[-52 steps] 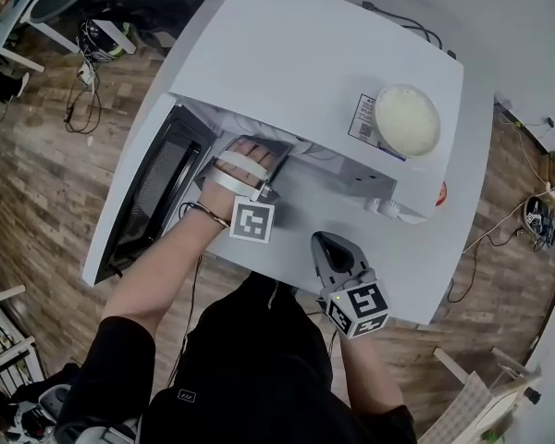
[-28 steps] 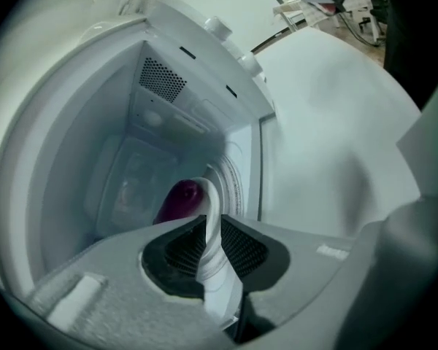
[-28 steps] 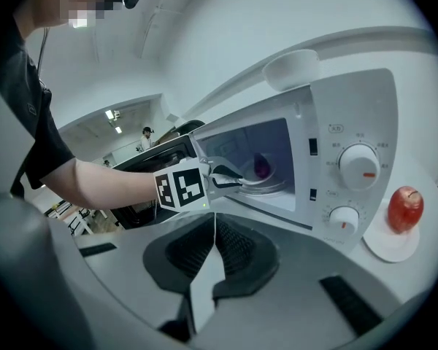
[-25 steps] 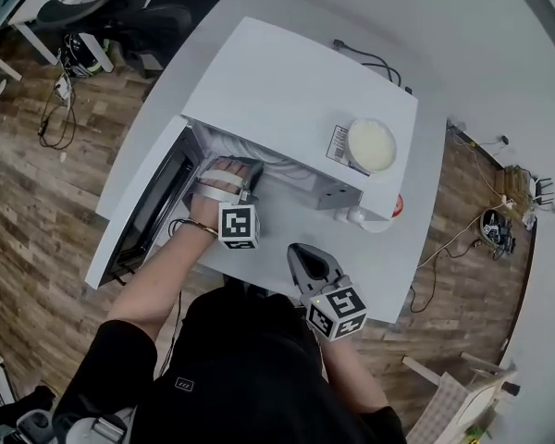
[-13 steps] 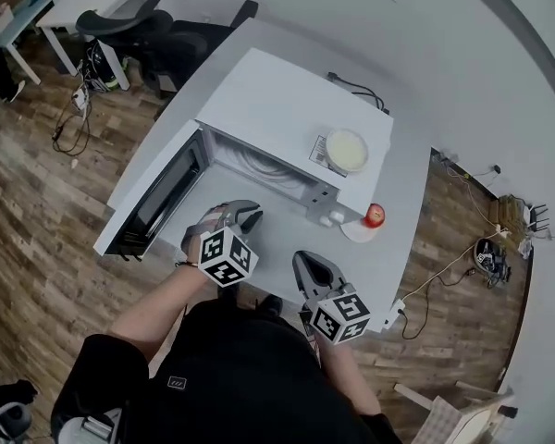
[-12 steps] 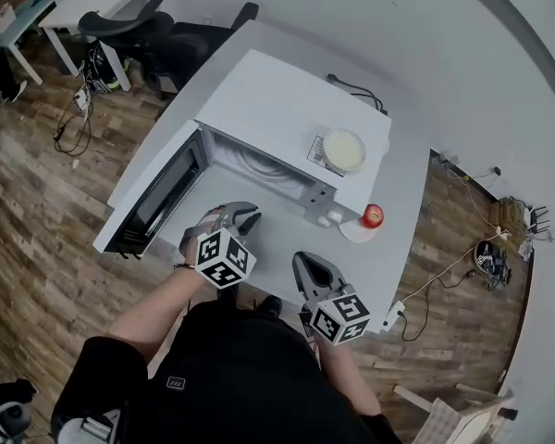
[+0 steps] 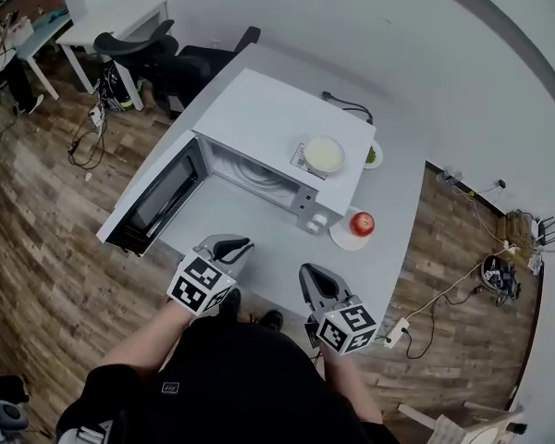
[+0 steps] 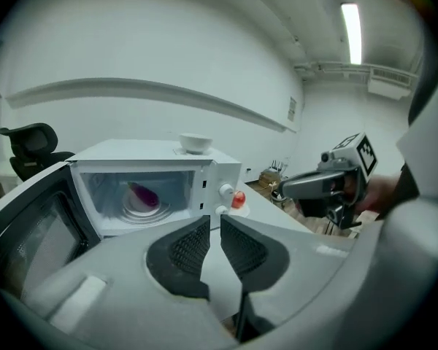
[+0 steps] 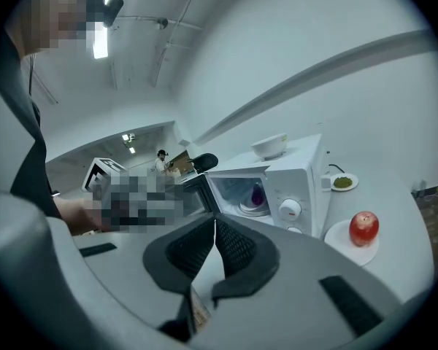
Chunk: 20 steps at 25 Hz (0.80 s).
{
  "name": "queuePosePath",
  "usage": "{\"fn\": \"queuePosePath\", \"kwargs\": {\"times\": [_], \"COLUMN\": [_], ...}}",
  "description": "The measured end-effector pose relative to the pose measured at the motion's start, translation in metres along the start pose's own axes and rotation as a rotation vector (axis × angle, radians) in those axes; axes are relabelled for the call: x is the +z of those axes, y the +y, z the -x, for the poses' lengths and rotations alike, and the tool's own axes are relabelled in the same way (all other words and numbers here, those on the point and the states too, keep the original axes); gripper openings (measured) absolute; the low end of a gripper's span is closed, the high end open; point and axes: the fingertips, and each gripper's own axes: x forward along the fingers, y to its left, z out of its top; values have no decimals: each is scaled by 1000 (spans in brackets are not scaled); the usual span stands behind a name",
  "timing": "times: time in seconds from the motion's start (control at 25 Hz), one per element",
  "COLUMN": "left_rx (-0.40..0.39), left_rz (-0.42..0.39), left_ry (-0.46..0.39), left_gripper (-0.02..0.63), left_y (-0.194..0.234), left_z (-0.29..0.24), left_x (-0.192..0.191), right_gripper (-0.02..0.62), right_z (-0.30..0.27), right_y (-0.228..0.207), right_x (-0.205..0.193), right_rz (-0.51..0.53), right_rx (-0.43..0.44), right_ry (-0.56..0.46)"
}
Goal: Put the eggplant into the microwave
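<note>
The white microwave (image 7: 277, 118) stands on the white table (image 7: 402, 202) with its door (image 7: 157, 197) swung wide open to the left. The purple eggplant (image 8: 145, 195) lies on the plate inside the cavity, and the right gripper view shows the eggplant (image 9: 257, 195) too. My left gripper (image 7: 239, 244) hangs near the table's front edge, well back from the cavity. Its jaws (image 8: 214, 221) stand open by a narrow gap with nothing between them. My right gripper (image 7: 314, 274) hovers beside it, jaws (image 9: 214, 223) shut and empty.
A white bowl (image 7: 324, 154) sits on top of the microwave. A red apple (image 7: 361, 222) rests on a small white plate right of the microwave, and a dish of something green (image 7: 372, 155) lies behind it. Office chairs (image 7: 166, 58) stand past the table's far left.
My left gripper has come out of the microwave cavity, drawn back toward the front edge and rolled. The right gripper has also drawn back a little. The eggplant stays inside.
</note>
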Motion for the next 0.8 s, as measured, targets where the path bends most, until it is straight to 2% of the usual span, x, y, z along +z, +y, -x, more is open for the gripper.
{"fn": "queuePosePath", "kwargs": {"times": [0.36,0.48,0.64,0.8], "left_rx": [-46,-67,-78,-149], "left_rz": [54,73,59,104], "left_ry": [-72,-117,-191,-265], "left_gripper": [51,51,51,51], "left_y": [-33,-38,-45,-60], "left_z": [28,38,50,60], "left_x": [23,40,69,94], "right_gripper": [17,17,17,17], "right_z": [20,22,26,34], "right_y": [-1,3,12,23], "right_x": [8,17,37,56], "right_rz": [-15,-4,24,50], "right_rx": [-16,-13,4,21], "right_ry": [-18,-31,-62,-104]}}
